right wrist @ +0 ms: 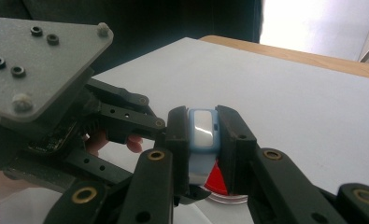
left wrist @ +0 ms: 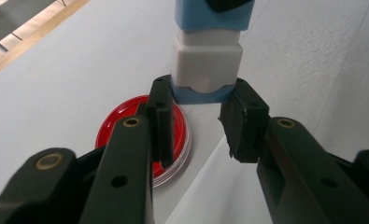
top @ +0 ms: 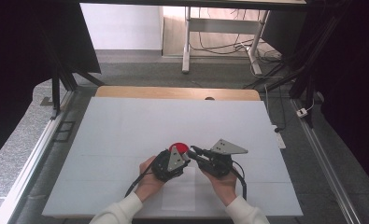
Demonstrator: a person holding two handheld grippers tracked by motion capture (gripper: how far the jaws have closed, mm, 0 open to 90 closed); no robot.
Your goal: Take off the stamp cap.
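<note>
High view first: two sleeved forearms come up from the near edge of the white table (top: 126,121), and the left gripper (top: 184,157) and right gripper (top: 194,150) meet nose to nose near the table's middle, just over a red disc (top: 178,147) (a shallow lid or dish, I cannot tell which). What they hold between them is hidden here by the tools.

Left gripper view: the blue-and-white block (left wrist: 207,65), a squarish white body with pale blue bands at both ends, stands just ahead of the left gripper (left wrist: 198,112). Its jaws flank the lower blue band. They look close against it, though on the right side I cannot tell whether the pad truly touches. The red disc (left wrist: 126,116) lies flat on the table beneath and behind the left jaw, its rim clear plastic.

Right gripper view: the right gripper (right wrist: 203,130) is pinched firmly on the block (right wrist: 203,128), pads flat on the two blue sides, with the glossy white face showing between.

Risks, as I judge them: if the two parts are being pulled apart, a slack left grip could slip off the narrow band. A sudden release could jerk the block free and drop it onto the disc.
</note>
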